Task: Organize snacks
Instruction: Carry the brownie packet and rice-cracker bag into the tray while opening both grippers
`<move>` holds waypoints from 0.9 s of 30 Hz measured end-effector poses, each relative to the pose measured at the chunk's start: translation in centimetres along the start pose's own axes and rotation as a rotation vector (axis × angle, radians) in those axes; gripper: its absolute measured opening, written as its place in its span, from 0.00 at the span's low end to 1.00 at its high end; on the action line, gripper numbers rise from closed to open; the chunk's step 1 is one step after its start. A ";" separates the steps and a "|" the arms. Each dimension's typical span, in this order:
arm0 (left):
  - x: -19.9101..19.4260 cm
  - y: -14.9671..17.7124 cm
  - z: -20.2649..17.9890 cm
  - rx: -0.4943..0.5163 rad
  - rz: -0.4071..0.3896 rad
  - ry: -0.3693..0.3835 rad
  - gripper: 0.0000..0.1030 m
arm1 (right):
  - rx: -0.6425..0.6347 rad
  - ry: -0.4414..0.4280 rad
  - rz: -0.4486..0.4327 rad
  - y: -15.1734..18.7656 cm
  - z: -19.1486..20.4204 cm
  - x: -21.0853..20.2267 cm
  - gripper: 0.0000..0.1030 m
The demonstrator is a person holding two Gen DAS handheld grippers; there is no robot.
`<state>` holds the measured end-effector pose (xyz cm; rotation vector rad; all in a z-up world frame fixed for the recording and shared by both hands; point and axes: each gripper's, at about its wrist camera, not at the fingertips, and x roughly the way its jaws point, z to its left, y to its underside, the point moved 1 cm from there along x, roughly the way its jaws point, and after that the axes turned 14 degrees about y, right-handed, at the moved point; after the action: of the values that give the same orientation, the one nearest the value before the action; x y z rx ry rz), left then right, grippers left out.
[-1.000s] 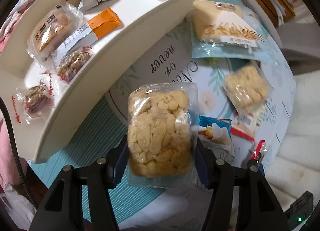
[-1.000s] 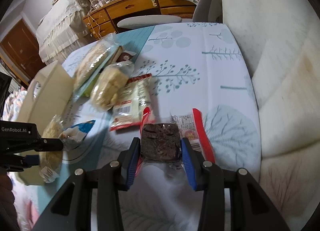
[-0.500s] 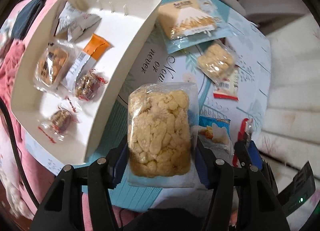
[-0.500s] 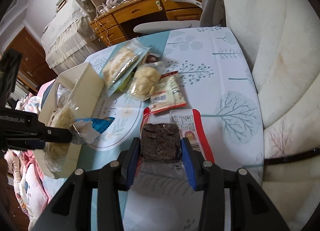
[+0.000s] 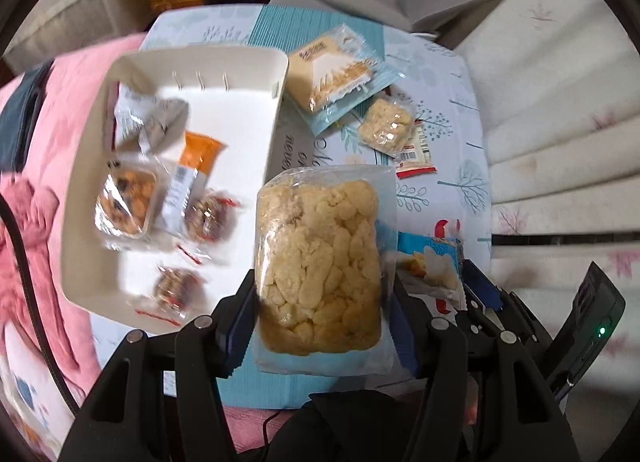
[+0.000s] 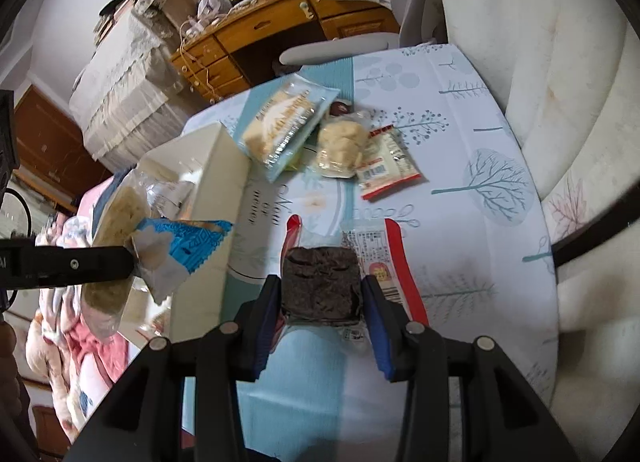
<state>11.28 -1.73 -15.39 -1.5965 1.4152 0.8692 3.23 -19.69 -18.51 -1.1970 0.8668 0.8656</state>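
Left gripper (image 5: 320, 298) clenched on a clear bag of pale puffs (image 5: 318, 262); right gripper (image 6: 322, 306) grasping a dark brownie packet (image 6: 320, 282) above the worktop (image 6: 460, 142).

A wooden desk (image 6: 280, 22) with drawers stands at the far side of the room, cluttered on top, with a grey chair (image 6: 340, 48) pushed up to it. A cream padded sofa (image 6: 560, 82) runs along the right of the surface (image 6: 460, 110), which wears a cloth printed with blue trees. Pink bedding (image 5: 52, 110) lies bunched to the left.
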 end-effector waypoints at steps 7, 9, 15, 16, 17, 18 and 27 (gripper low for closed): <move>-4.5 0.0 3.0 0.097 -0.049 0.028 0.56 | 0.078 -0.015 -0.049 0.9 4.2 -2.1 0.40; -5.7 0.0 4.1 0.114 -0.067 0.035 0.56 | 0.090 -0.022 -0.062 1.0 5.3 -2.6 0.40; -8.2 0.0 7.7 0.154 -0.113 0.048 0.56 | 0.131 -0.055 -0.113 1.7 9.0 -3.6 0.40; -8.5 -0.1 8.6 0.163 -0.118 0.052 0.56 | 0.142 -0.064 -0.123 1.9 9.6 -3.7 0.40; -8.7 -0.1 9.2 0.171 -0.123 0.052 0.56 | 0.150 -0.073 -0.130 2.0 10.1 -3.7 0.40; -8.9 0.0 9.8 0.178 -0.129 0.049 0.56 | 0.156 -0.081 -0.135 2.2 10.6 -3.7 0.40; -9.2 -0.1 15.5 0.222 -0.157 0.041 0.56 | 0.164 -0.151 -0.175 3.7 16.4 -3.3 0.40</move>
<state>10.46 16.23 -13.83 -1.5391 1.3434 0.5699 0.05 -3.33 -14.52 -1.0338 0.6866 0.7184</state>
